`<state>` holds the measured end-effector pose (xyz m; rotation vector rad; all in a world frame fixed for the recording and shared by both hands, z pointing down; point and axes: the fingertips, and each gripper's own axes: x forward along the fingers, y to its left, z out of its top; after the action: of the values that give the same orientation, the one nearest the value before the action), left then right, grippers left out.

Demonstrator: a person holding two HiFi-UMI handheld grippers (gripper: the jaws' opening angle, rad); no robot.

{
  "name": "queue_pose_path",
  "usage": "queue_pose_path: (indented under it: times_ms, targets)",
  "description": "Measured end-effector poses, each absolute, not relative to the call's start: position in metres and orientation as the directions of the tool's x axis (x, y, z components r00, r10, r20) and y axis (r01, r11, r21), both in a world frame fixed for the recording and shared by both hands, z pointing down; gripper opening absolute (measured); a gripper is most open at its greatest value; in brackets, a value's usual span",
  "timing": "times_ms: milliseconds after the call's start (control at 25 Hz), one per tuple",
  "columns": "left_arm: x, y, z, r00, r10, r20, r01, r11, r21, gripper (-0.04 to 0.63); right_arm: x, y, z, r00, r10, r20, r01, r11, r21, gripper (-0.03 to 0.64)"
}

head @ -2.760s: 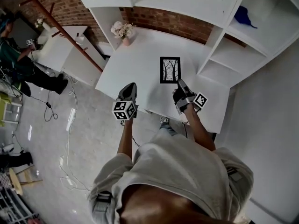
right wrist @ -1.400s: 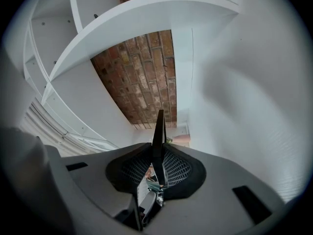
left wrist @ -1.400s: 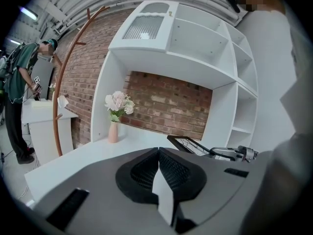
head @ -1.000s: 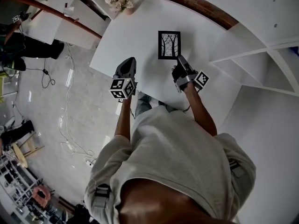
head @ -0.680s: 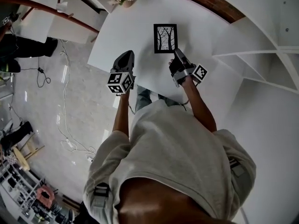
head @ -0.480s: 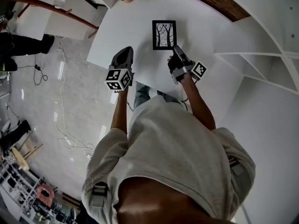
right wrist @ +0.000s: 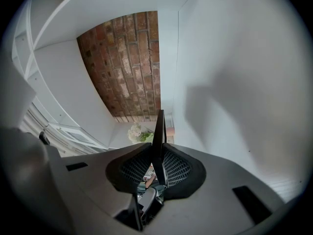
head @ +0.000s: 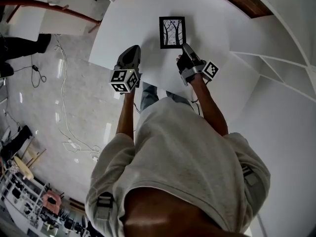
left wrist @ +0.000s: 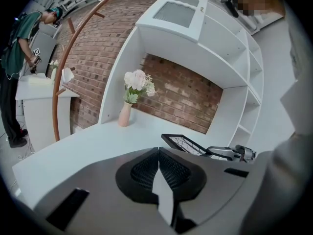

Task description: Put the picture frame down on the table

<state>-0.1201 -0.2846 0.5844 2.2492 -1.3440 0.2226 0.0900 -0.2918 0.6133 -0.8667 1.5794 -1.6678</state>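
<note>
Picture frame (head: pixel 172 32) is clamped at its five o'clock corner by the right gripper (head: pixel 184 50) jaws. The left gripper (head: pixel 132 53) jaws are pressed together.

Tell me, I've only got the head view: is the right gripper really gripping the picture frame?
Observer: Yes. In the right gripper view the right gripper has its fingers shut on the picture frame, on its thin dark edge.
Operator: And the left one?
Observer: The left gripper has its fingers together, nothing between them.
Operator: Anything behind the frame?
Observer: A pink vase of flowers stands near the brick wall.
</note>
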Motion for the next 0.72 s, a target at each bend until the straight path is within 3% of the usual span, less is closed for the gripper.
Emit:
queue_pose_path:
  times_ms: [720]
  targets:
    - [-0.105,-0.286,0.63,0.519,-0.736,0.434,-0.845,-0.364,0.393,0.017,0.089,-0.294,0.649,-0.578,-0.811,0.093,-0.003,-0.112,-0.994,0.089]
